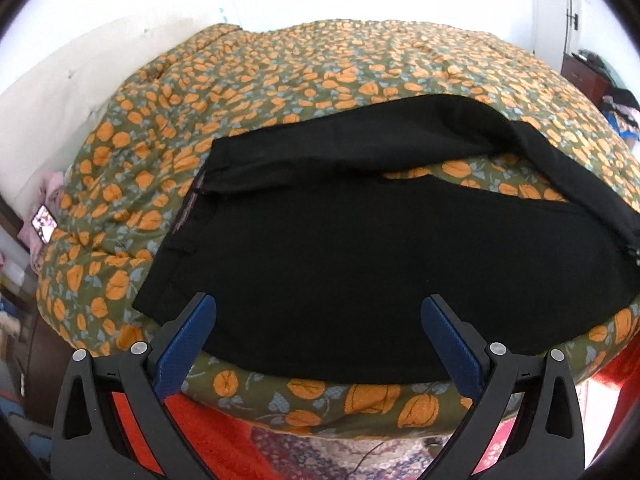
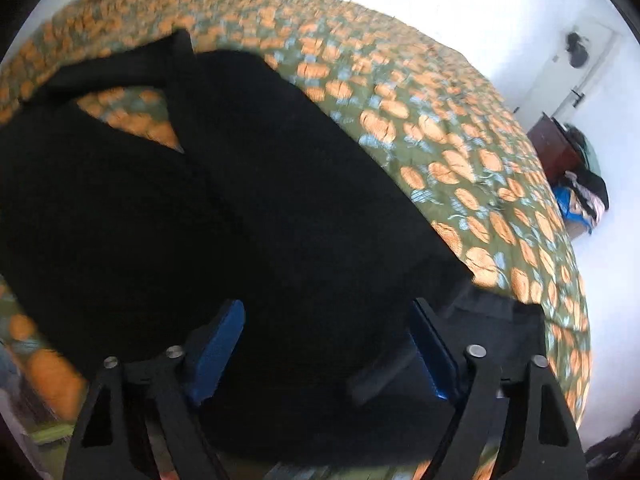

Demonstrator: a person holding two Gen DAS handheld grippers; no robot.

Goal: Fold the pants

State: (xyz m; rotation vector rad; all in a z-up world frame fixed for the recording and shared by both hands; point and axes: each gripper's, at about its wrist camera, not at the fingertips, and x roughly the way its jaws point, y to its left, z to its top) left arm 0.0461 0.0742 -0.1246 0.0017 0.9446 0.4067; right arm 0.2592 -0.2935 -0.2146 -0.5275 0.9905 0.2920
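Black pants lie spread on a bed quilt printed with orange fruit. Their waistband is at the left. One leg lies along the far side and bends back down at the right. My left gripper hovers open over the near part of the pants, with nothing between its blue pads. The right wrist view is blurred: the pants fill it, and my right gripper stands low over the black cloth. Its jaws are apart and the pads do not press on the cloth.
The bed's front edge is just below the pants, with red cloth hanging under it. A phone lies at the bed's left edge. A dark cabinet with piled clothes stands at the right, near a white door.
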